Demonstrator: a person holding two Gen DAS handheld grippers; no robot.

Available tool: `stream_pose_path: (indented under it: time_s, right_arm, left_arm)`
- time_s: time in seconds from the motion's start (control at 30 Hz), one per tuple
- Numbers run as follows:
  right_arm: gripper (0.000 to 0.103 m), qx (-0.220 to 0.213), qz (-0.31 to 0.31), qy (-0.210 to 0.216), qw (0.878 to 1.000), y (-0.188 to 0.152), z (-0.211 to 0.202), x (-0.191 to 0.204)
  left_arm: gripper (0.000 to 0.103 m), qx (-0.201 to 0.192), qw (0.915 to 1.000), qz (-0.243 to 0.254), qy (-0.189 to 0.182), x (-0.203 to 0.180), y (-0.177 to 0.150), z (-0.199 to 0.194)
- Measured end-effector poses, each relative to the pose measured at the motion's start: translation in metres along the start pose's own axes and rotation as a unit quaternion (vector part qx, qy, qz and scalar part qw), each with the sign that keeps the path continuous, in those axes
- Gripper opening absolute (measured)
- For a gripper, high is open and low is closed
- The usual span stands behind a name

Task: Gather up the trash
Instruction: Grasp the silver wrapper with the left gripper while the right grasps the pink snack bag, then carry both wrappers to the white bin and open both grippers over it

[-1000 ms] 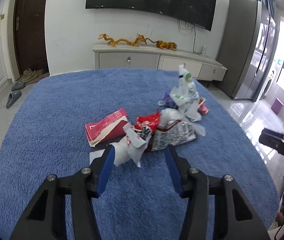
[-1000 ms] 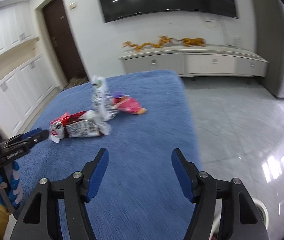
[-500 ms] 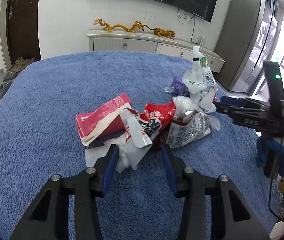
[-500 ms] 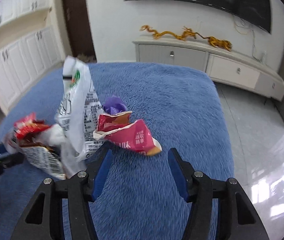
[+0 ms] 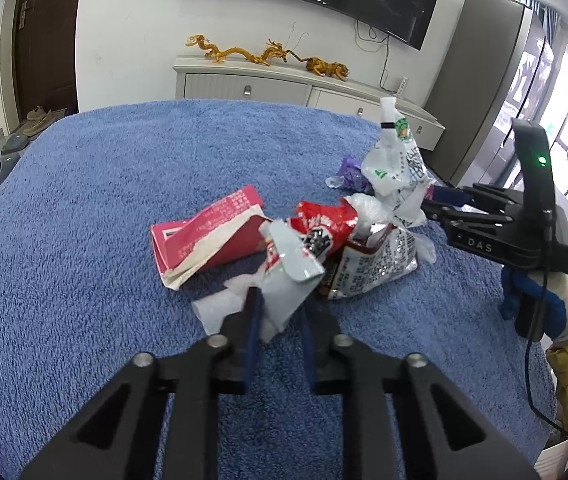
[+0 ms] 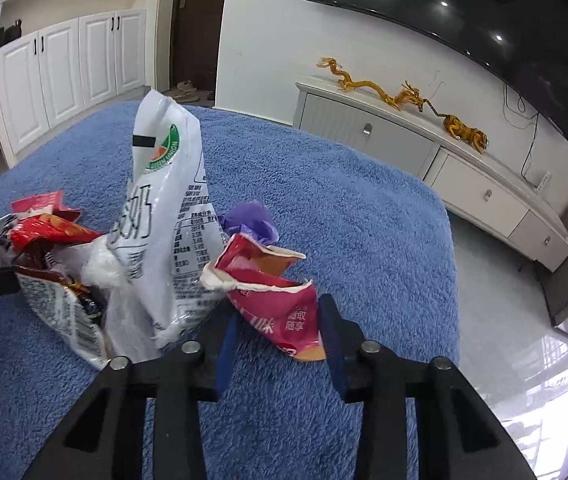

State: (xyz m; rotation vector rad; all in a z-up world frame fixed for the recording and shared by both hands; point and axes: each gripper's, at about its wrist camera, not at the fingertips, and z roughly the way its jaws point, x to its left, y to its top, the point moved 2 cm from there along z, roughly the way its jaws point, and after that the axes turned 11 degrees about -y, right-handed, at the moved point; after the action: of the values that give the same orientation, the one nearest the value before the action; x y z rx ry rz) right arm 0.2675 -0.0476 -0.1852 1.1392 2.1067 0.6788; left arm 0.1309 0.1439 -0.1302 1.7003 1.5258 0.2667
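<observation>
A pile of trash lies on the blue rug (image 5: 84,184). My left gripper (image 5: 278,314) stands around the lower end of a red and grey wrapper (image 5: 296,264), its jaws narrowed beside it; I cannot tell whether they pinch it. A white tissue (image 5: 220,304) lies under it. A pink carton (image 5: 212,236) and a silver snack bag (image 5: 376,264) lie beside. My right gripper (image 6: 278,320) is open around a crushed pink carton (image 6: 276,296). A tall white bag (image 6: 168,200) and a purple wrapper (image 6: 250,220) stand just beyond. The right gripper also shows in the left wrist view (image 5: 436,200).
A white TV cabinet (image 5: 284,88) with golden dragon figures (image 5: 244,52) stands against the far wall under a TV. Slippers (image 5: 8,152) lie on the tiled floor left of the rug. Glossy floor (image 6: 524,340) lies right of the rug. White cupboards (image 6: 68,64) line the left wall.
Both grippers have moved forward into the trash pile. The left jaws have narrowed around the red and grey wrapper. The right jaws have narrowed around the crushed pink carton.
</observation>
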Motion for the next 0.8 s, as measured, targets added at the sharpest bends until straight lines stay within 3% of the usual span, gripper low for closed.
stream_pose_path:
  time_s: [0.13,0.43,0.8]
  right_arm:
    - [0.03,0.001,0.036,0.012,0.999,-0.012,-0.021,-0.009]
    - [0.027,0.002,0.143,0.071,0.987,-0.062,-0.101,-0.017]
    - [0.027,-0.022,0.199,0.082,0.976,-0.114,-0.191,-0.013]
  left_arm:
    - [0.003,0.002,0.9999,0.012,-0.008,-0.011,-0.005,-0.007]
    - [0.002,-0.011,0.9994,0.005,-0.032,-0.038,-0.031,-0.057]
    - [0.002,-0.043,0.9984,0.02,-0.03,-0.072,-0.047,-0.13]
